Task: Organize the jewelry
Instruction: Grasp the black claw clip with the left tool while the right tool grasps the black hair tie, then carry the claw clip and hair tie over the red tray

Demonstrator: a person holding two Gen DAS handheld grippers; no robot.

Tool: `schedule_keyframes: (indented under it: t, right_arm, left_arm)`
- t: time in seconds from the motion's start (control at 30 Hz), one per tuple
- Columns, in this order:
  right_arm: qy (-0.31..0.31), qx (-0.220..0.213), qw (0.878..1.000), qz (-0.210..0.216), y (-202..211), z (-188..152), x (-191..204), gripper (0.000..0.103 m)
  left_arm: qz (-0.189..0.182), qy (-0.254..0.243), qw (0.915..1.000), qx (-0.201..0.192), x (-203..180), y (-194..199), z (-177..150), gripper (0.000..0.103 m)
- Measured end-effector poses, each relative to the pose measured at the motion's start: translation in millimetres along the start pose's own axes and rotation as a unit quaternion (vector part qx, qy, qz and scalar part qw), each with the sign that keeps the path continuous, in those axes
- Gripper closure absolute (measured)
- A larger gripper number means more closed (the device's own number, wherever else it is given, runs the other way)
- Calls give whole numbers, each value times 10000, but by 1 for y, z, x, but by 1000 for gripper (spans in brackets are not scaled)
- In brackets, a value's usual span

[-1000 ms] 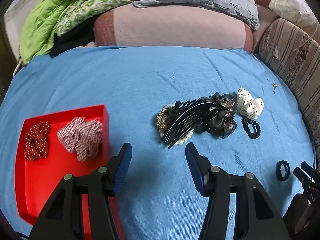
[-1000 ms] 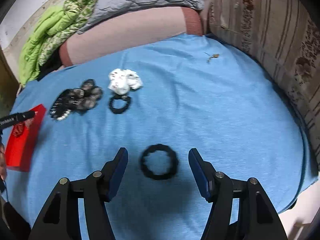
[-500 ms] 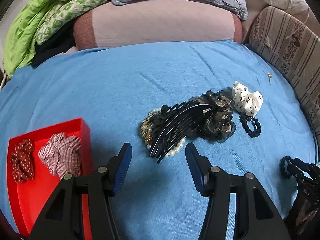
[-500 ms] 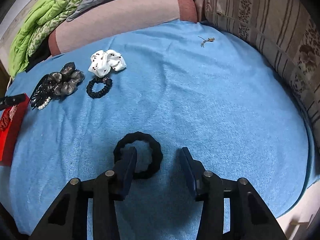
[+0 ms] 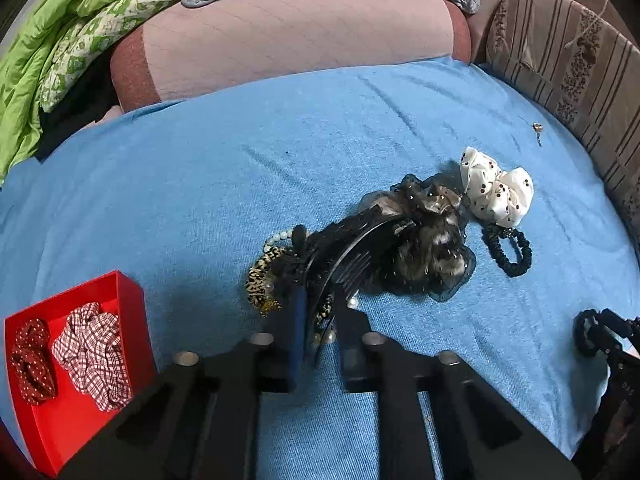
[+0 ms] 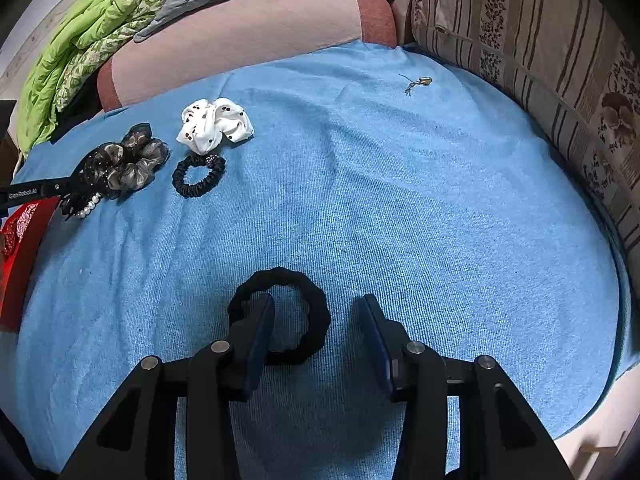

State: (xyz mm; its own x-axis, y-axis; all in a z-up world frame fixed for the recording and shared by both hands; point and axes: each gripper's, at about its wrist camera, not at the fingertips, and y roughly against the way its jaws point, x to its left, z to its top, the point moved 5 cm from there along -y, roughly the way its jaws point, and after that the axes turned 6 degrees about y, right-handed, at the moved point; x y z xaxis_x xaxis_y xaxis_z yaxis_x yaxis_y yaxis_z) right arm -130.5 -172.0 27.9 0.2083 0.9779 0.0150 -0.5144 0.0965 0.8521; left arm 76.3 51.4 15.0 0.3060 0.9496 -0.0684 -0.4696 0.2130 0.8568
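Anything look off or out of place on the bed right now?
One stray: a small metallic trinket lies alone on the blue sheet, near the striped cushion, apart from the hair accessories. Also, the black comb, bead strand and dark sheer scrunchie lie tangled in one heap.

Two scrunchies lie in the red tray (image 5: 132,300) left of the left gripper (image 5: 318,312) — one dotted (image 5: 30,356), one checked (image 5: 94,360). Ahead of it: one white scrunchie (image 5: 496,192), one sheer dark one (image 5: 424,240), one black comb (image 5: 352,252). Two black hair ties — one (image 6: 199,176) far ahead of the right gripper (image 6: 318,320), one (image 6: 280,316) at it.

Left gripper (image 5: 318,312) angled down, its fingers just closed — right gripper (image 6: 316,332) angled down, fingers apart.
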Motion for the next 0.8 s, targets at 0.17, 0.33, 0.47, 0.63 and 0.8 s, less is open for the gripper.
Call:
schedule_keyframes:
  t: [0.17, 0.33, 0.47, 0.63, 0.8]
  right_arm:
    - [-87, 19, 9999, 52, 2, -1, -1, 90]
    - [-84, -28, 9998, 201, 11, -3, 5, 92]
    - [-63, -159, 9994, 302, 24, -1, 10, 92]
    - [-129, -289, 9981, 528, 39, 3, 15, 92]
    - [-110, -346, 9967, 729, 50, 4, 27, 92]
  left_arm:
    - [-49, -14, 10000, 38, -5, 9, -8, 99]
    - [-166, 156, 9997, -8, -5, 25, -19, 99]
    - [-282, 346, 9989, -117, -5, 48, -31, 100]
    - [-323, 540, 9974, -337, 0, 84, -48, 99]
    - [-279, 763, 9948, -608, 13, 122, -69, 99]
